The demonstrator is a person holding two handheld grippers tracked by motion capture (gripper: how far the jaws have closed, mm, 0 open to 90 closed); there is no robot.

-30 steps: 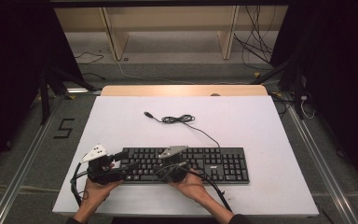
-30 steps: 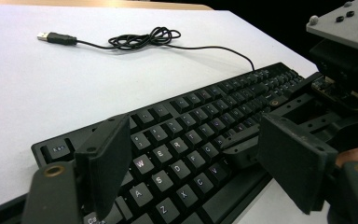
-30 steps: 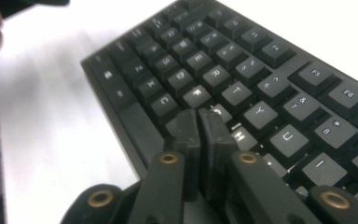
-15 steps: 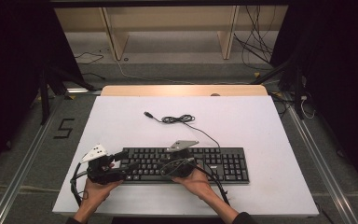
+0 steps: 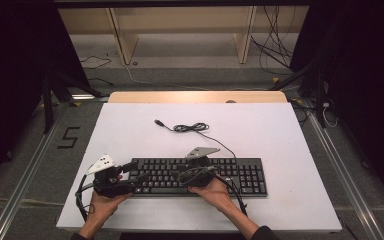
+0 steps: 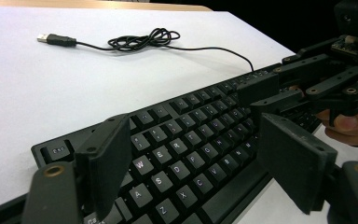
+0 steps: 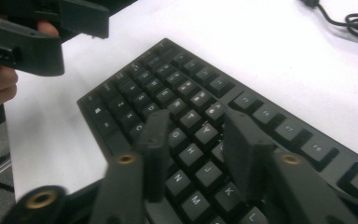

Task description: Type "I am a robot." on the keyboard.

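A black keyboard (image 5: pixel 195 176) lies flat near the white table's front edge, its cable loosely coiled behind.

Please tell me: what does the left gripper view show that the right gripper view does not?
Left gripper view alone: the cable's USB plug, the wooden strip along the table's far edge, and the left gripper with jaws wide apart above the letter keys. Right gripper view alone: the right gripper, jaws partly open over the keys. Both: the black keyboard, the coiled cable and the white table.
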